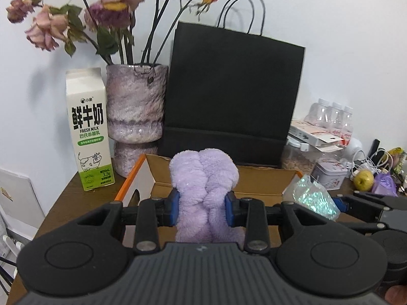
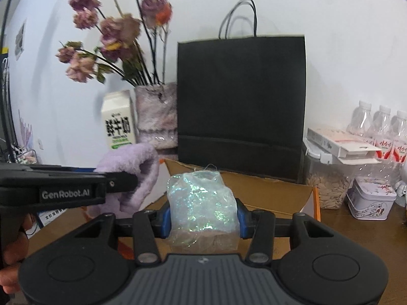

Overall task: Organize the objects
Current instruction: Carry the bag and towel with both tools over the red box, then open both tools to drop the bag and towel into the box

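My left gripper (image 1: 202, 209) is shut on a fluffy purple towel (image 1: 203, 180) and holds it above an open cardboard box (image 1: 262, 180) with an orange edge. My right gripper (image 2: 202, 219) is shut on a shiny iridescent pouch (image 2: 201, 203) and holds it above the same box (image 2: 267, 190). The pouch also shows in the left wrist view (image 1: 314, 198) at the right. The towel also shows in the right wrist view (image 2: 137, 175) at the left, in the left gripper.
A black paper bag (image 1: 234, 96) stands behind the box. A milk carton (image 1: 87, 129) and a furry vase (image 1: 136, 111) of dried roses stand to the left. Water bottles (image 2: 381, 127), a seed jar (image 2: 328, 180), a tin (image 2: 370, 198) and an apple (image 1: 363, 180) are to the right.
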A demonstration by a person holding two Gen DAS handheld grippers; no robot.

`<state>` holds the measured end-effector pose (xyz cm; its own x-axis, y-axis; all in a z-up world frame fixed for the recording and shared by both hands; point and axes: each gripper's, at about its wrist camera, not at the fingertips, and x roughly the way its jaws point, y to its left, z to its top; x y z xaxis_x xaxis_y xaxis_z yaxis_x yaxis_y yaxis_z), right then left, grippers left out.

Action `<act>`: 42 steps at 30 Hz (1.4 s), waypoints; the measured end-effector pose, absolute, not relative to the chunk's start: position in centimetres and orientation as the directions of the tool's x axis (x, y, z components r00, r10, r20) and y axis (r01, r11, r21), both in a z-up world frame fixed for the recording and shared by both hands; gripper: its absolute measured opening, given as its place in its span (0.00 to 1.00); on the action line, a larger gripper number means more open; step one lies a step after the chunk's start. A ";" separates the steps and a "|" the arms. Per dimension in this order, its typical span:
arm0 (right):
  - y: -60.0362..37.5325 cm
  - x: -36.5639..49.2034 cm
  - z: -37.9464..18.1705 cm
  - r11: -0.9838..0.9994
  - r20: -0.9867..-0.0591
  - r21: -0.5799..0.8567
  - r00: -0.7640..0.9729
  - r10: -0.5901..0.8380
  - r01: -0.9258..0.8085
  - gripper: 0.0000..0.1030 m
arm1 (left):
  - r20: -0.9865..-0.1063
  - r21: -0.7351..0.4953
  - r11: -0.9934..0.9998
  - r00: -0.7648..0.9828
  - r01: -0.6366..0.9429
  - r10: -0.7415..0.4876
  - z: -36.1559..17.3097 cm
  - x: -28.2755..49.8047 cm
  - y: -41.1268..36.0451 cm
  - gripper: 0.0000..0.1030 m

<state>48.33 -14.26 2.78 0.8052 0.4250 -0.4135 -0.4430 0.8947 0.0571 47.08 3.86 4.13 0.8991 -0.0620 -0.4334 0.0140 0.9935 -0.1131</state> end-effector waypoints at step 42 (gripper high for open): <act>-13.9 53.8 -1.7 0.923 -0.543 0.033 0.768 0.338 -0.383 1.00 | -0.440 -0.112 0.993 0.894 0.035 -0.081 0.2 51.9 4.5 1.00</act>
